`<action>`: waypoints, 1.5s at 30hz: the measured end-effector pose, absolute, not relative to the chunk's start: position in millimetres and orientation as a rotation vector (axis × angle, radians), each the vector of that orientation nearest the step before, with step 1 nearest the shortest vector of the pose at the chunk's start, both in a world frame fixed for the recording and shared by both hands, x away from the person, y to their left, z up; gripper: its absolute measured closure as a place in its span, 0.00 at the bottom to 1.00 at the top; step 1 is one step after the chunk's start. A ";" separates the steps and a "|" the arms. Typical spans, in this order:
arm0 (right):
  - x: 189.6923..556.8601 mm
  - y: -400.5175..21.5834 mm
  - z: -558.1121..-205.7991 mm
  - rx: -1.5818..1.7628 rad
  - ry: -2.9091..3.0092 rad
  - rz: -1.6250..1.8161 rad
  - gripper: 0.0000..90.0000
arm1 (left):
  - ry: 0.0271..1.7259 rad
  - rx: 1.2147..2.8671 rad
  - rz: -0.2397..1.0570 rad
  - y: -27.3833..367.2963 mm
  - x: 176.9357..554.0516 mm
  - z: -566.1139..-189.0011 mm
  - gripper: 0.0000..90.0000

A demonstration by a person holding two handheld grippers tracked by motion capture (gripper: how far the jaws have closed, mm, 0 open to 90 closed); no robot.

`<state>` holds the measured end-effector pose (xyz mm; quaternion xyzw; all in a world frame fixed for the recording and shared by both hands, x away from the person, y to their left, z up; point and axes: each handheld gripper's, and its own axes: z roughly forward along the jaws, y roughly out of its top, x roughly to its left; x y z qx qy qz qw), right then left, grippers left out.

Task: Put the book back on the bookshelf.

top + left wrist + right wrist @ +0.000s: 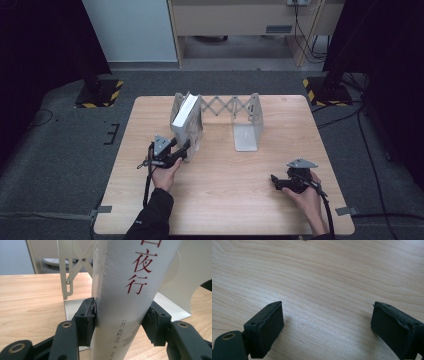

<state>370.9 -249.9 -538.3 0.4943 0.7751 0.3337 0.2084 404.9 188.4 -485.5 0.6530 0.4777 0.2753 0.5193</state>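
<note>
A thick white book (pixel 185 120) with red characters on its spine (pixel 130 285) stands tilted at the left end of a white metal expanding book rack (pixel 235 106). My left gripper (pixel 188 148) is at the book's lower near edge. In the left gripper view (pixel 120 320) both black pads press the spine from either side, so it is shut on the book. The rack's white end plate (pixel 177 282) rises behind the book. My right gripper (pixel 274 181) rests low over the bare table at the near right; its jaws (pixel 327 320) stand wide open with nothing between them.
The wooden table (pixel 225 200) has free room in front and to the right. The rack's right end plate (pixel 247 131) stands near the table's middle, with its scissor link (pixel 225 106) behind. Cables trail from both grippers toward the near edge.
</note>
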 end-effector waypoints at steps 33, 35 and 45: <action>371.2 -249.6 -538.4 1.375 2.158 0.926 0.12 | 1.135 1.577 0.704 181.7 414.3 -484.8 0.53; 371.2 -249.6 -538.4 1.375 2.158 0.926 0.12 | 1.121 1.590 0.673 185.3 412.0 -485.2 0.53; 371.2 -249.5 -538.4 1.375 2.158 0.925 0.12 | 1.079 1.624 0.609 191.3 406.7 -489.1 0.56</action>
